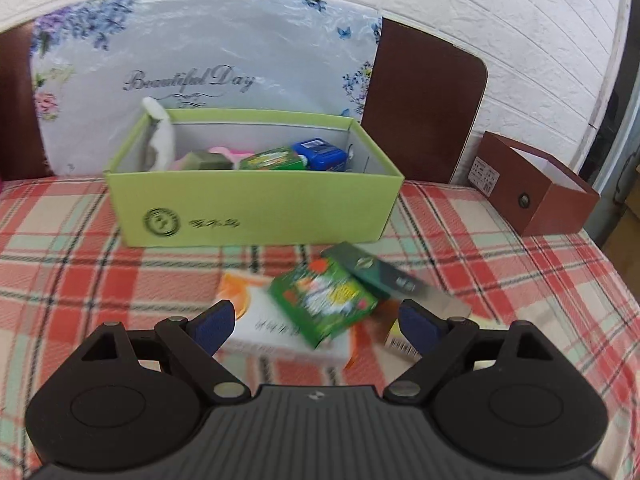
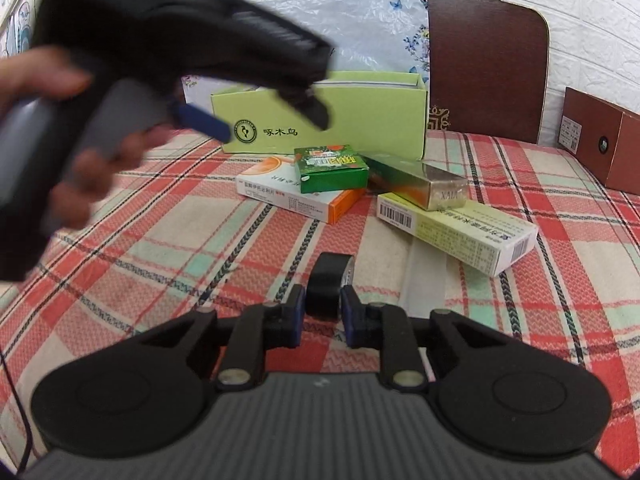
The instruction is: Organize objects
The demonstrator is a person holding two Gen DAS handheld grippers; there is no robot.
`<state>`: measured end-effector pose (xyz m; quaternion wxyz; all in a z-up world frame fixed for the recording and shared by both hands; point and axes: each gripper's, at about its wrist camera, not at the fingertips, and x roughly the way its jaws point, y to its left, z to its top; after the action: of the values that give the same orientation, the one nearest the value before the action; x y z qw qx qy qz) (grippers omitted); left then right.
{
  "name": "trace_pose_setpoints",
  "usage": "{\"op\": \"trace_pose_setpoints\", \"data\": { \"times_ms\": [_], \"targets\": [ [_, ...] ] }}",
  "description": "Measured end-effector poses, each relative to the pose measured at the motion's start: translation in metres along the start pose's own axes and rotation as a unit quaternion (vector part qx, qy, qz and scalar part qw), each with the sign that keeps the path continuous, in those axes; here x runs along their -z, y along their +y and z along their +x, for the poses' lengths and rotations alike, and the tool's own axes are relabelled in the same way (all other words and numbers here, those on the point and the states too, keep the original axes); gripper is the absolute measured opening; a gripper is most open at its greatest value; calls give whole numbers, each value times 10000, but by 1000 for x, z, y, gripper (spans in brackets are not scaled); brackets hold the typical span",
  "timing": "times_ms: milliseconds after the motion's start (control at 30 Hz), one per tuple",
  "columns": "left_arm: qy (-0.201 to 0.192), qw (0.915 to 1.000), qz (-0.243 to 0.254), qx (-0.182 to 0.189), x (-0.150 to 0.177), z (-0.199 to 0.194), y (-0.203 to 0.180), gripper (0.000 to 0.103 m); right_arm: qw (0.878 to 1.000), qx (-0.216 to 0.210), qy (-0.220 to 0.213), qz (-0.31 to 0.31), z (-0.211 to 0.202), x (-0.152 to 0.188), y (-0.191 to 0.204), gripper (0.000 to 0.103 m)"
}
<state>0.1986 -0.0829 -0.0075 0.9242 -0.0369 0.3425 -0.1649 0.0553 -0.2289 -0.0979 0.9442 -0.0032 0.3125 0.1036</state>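
My right gripper is shut on a small black roll that rests on the plaid cloth. My left gripper is open, hovering just over a small green box that lies on a white-and-orange box; its pads do not touch it. In the right wrist view the left gripper is a blurred black shape in a hand at upper left, blue fingertip showing. A dark green and gold long box rests on a pale yellow long box. Behind stands the open light green box with several items inside.
A brown open box stands at the right edge of the plaid-covered table. A brown chair back and a floral plastic sheet rise behind the green box, against a white brick wall.
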Motion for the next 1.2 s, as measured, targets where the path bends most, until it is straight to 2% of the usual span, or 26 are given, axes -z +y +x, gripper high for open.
{"op": "trace_pose_setpoints", "data": {
  "times_ms": [167, 233, 300, 333, 400, 433, 467, 533, 633, 667, 700, 767, 833, 1033, 1100, 1133, 1200],
  "targets": [
    [309, 9990, -236, -206, -16, 51, -8, 92, 10000, -53, 27, -18, -2, 1, 1, 19],
    [443, 9988, -207, -103, -14, 63, -5, 86, 10000, -65, 37, -10, -3, 1, 1, 19],
    [530, 9985, -13, 93, -7, 64, 1, 47, 10000, -92, 33, 4, -4, 1, 0, 19],
    [498, 9984, -27, 269, -4, 60, 6, 44, 9999, -113, 24, 0, -4, 1, 1, 19],
    [614, 9958, -210, 647, 2, 46, 19, 26, 9999, -138, 41, -27, -4, 1, 2, 19],
    [670, 9943, -237, 801, 6, 39, 24, 22, 9999, -151, 55, -59, -4, 1, 4, 19],
    [704, 9936, -184, 866, 11, 30, 28, 22, 9998, -166, 53, -115, -4, 1, 6, 19],
    [691, 9949, -50, 733, 22, 16, 32, 22, 9995, -218, 49, -206, -4, 1, 11, 19],
    [549, 9956, -183, 737, 27, 2, 37, 24, 9992, -252, 58, -304, -4, 3, 18, 19],
    [425, 9958, -245, 767, 24, 0, 36, 33, 9992, -246, 70, -316, -4, 3, 19, 19],
    [305, 9962, -251, 779, 21, -1, 33, 56, 9992, -240, 76, -315, -3, 3, 21, 19],
    [99, 9977, -170, 644, 11, 0, 20, 84, 9993, -223, 52, -285, -6, 4, 22, 19],
    [67, 9985, -54, 536, 1, 8, 5, 85, 9996, -192, 46, -212, -8, 4, 20, 19],
    [673, 9976, -56, 155, -10, 60, -26, 85, 9998, -180, 79, 36, -10, 6, 7, 21],
    [877, 9961, 130, -43, -7, 76, -33, 85, 9998, -183, 94, 68, -10, 7, 4, 21],
    [768, 9962, 396, -90, -3, 80, -37, 85, 9997, -187, 98, 91, -10, 7, 3, 21],
    [677, 9945, 791, -82, 3, 78, -39, 73, 9997, -187, 88, 101, -11, 7, 1, 21]
  ]
}}
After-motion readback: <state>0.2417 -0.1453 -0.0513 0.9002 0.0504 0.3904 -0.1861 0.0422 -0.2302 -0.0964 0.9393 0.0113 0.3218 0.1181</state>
